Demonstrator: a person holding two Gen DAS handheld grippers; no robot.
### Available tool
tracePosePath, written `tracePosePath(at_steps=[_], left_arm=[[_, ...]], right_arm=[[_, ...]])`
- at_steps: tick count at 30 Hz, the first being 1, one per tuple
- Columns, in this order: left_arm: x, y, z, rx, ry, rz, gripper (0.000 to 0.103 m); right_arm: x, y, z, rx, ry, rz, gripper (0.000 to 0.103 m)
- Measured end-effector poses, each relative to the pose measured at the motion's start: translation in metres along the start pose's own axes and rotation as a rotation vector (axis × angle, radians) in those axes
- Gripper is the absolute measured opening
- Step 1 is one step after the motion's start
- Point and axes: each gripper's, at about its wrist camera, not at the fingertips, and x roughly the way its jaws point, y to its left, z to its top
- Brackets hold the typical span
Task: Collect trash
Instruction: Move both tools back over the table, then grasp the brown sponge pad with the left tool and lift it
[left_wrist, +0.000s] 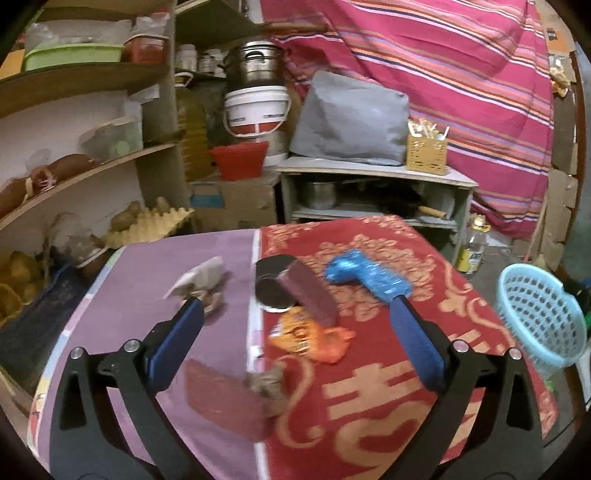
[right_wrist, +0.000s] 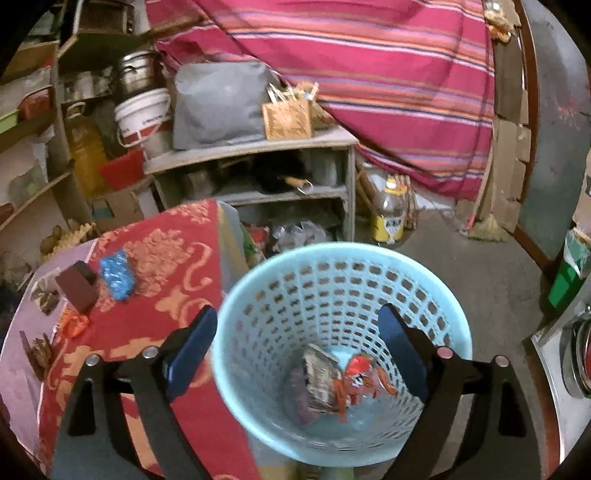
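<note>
My left gripper (left_wrist: 295, 301) is open and empty above the table (left_wrist: 369, 424). Between its fingers lie an orange snack wrapper (left_wrist: 310, 338), a maroon box (left_wrist: 308, 293) on a round black lid (left_wrist: 271, 288), and a blue crinkled wrapper (left_wrist: 364, 275). A crumpled white paper (left_wrist: 201, 278) lies by the left finger. A brown crumpled scrap (left_wrist: 267, 382) and a maroon flat piece (left_wrist: 221, 397) lie nearer. My right gripper (right_wrist: 297, 314) is open and empty over the light blue basket (right_wrist: 258, 295), which holds a red wrapper (right_wrist: 356, 376) and a grey wrapper (right_wrist: 319, 369).
Shelves (left_wrist: 85, 158) with food and egg trays stand left of the table. A grey low cabinet (left_wrist: 373, 192) with pots stands behind it. A bottle (right_wrist: 389, 212) and a broom (right_wrist: 487, 221) are on the floor. The basket also shows right of the table (left_wrist: 539, 314).
</note>
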Motion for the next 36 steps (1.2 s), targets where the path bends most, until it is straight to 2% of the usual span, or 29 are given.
tracePosePath(at_steps=[8,15,20,27,31,33,36], left_arm=[[0.004,0.054,-0.025,0.018,0.025,0.084,0.097],[0.024,0.088,-0.053,0.026,0.104,0.094,0.098],[0.036,0.094,-0.065,0.026,0.137,0.032,0.098],[0.032,0.079,-0.069,0.08,0.105,-0.1,0.098],[0.043,0.067,-0.07,0.119,0.156,-0.133,0.098],[0.051,0.067,-0.069,0.114,0.194,-0.17,0.098],[0.059,0.073,-0.066,0.097,0.203,-0.175,0.098]], right_arm=[[-0.014,0.054,-0.003,-0.063,-0.054,0.074,0.092],[-0.01,0.103,-0.011,-0.138,-0.044,0.111,0.093],[-0.003,0.132,-0.015,-0.177,-0.027,0.127,0.093],[0.004,0.154,-0.022,-0.239,-0.01,0.117,0.093],[0.009,0.156,-0.023,-0.229,0.007,0.12,0.093],[0.011,0.159,-0.023,-0.225,0.015,0.12,0.093],[0.013,0.162,-0.023,-0.227,0.019,0.12,0.093]])
